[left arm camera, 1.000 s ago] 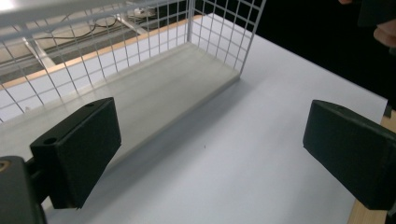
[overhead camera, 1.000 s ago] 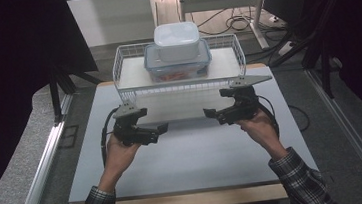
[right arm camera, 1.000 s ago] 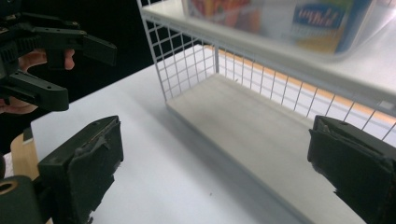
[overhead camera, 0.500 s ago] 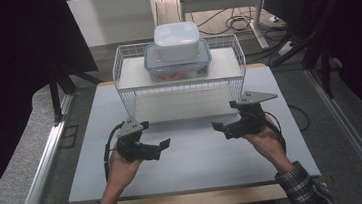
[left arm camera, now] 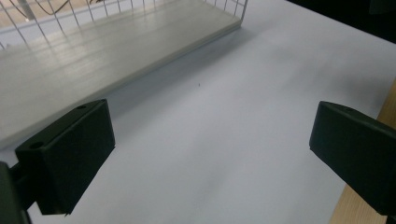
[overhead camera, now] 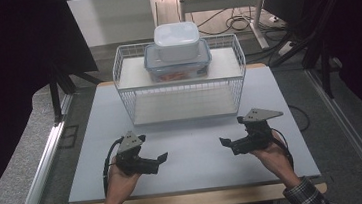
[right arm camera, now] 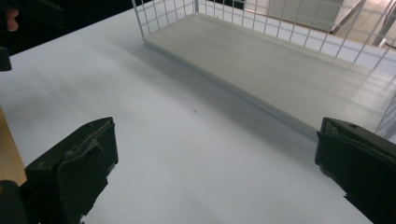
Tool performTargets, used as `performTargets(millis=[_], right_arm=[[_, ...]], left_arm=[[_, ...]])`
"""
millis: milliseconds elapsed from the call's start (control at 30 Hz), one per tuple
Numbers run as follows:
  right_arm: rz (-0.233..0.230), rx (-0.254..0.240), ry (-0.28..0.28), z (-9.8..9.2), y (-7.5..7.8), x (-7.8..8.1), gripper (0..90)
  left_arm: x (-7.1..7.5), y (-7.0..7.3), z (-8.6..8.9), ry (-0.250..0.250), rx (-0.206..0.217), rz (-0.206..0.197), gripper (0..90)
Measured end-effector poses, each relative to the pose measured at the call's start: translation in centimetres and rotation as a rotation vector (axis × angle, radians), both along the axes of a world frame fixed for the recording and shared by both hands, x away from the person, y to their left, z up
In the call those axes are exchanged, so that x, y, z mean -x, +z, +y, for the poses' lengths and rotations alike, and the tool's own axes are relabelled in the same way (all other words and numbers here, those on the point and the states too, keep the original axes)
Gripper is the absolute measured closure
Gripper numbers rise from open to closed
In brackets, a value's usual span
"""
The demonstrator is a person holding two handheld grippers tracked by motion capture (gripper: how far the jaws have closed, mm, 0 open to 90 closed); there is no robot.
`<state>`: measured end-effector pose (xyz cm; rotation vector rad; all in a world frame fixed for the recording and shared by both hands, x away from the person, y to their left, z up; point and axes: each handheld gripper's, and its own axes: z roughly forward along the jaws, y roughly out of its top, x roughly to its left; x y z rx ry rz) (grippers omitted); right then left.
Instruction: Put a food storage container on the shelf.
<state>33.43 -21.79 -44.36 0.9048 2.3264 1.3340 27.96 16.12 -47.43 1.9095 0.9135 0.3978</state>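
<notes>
Both hand-held grippers (overhead camera: 162,158) (overhead camera: 224,142) wide-jawed, empty, near wire rack (overhead camera: 128,94)

Table: a pale grey-white top (overhead camera: 193,146) with a light wooden front edge (overhead camera: 178,202), evenly lit from above.
Floor: grey speckled surface (overhead camera: 19,163) on both sides of the table, crossed by a metal rail (overhead camera: 42,165) at the left and another (overhead camera: 353,135) at the right.
Surround: black drapes or panels (overhead camera: 8,48) at the left and right, too dark to tell which.
Far side: a pale wall (overhead camera: 110,18), a metal frame (overhead camera: 219,0) and loose black cables (overhead camera: 234,24) on the floor.
</notes>
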Motion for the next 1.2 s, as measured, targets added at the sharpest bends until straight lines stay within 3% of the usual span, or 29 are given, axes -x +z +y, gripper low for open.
performTargets(millis=[333,600,800,1033,1200], right_arm=[[0.028,0.02,-0.02,-1.0,-2.2,0.9,0.0],[0.046,0.076,-0.024,-1.1,-3.9,1.5,0.0],[0.105,0.085,-0.012,-1.3,-5.3,2.0,0.0],[0.15,0.148,-0.011,-1.3,-6.9,1.9,0.0],[0.153,0.17,-0.043,-1.4,-7.1,1.7,0.0]], left_arm=[[1.2,-1.9,0.6,0.007,-0.036,0.02,0.0],[1.7,-3.6,0.6,0.008,-0.086,0.044,0.0],[1.3,-5.3,0.6,-0.009,-0.121,0.12,0.0],[0.7,-6.4,0.3,-0.027,-0.168,0.184,0.0],[0.6,-6.4,0.4,-0.038,-0.134,0.191,0.0]])
